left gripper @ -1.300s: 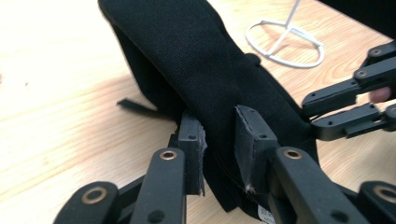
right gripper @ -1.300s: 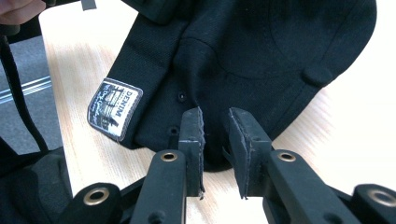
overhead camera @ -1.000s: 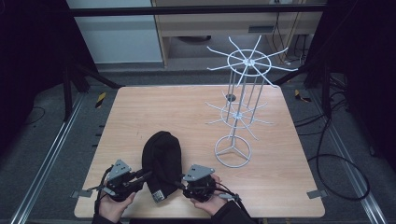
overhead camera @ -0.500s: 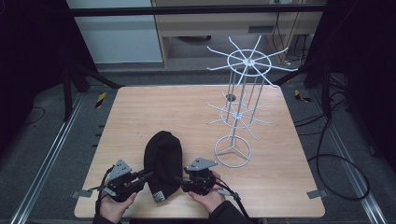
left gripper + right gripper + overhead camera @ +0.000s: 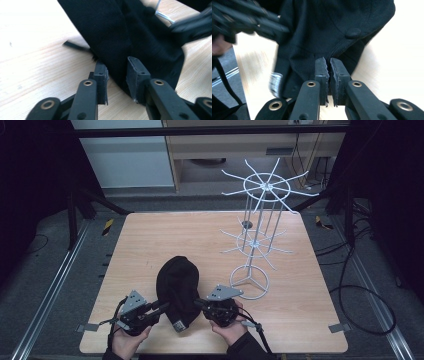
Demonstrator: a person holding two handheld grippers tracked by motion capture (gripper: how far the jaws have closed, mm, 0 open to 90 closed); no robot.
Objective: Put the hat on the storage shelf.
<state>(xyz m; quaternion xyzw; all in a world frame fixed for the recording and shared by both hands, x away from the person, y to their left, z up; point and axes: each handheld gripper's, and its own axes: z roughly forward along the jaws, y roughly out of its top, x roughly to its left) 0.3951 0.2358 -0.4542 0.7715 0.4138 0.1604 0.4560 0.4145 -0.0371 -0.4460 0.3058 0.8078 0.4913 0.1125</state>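
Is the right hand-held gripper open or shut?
Shut on the black cap: the right hand-held gripper has just closed, jaws nearly touching, pinching fabric at the cap's edge.

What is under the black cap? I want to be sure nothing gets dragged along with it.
The black cap lies on the wooden table. Bare wood shows around it; a small tag pokes out at its near edge. Anything beneath is covered.

In the left gripper view, the left tool [image 5: 117,75] has its two black jaws standing on either side of a fold at the near edge of the black cap [image 5: 130,37], which lies on the pale wooden desk [image 5: 37,50], while the right tool [image 5: 192,26] shows blurred at the upper right, touching the cap.
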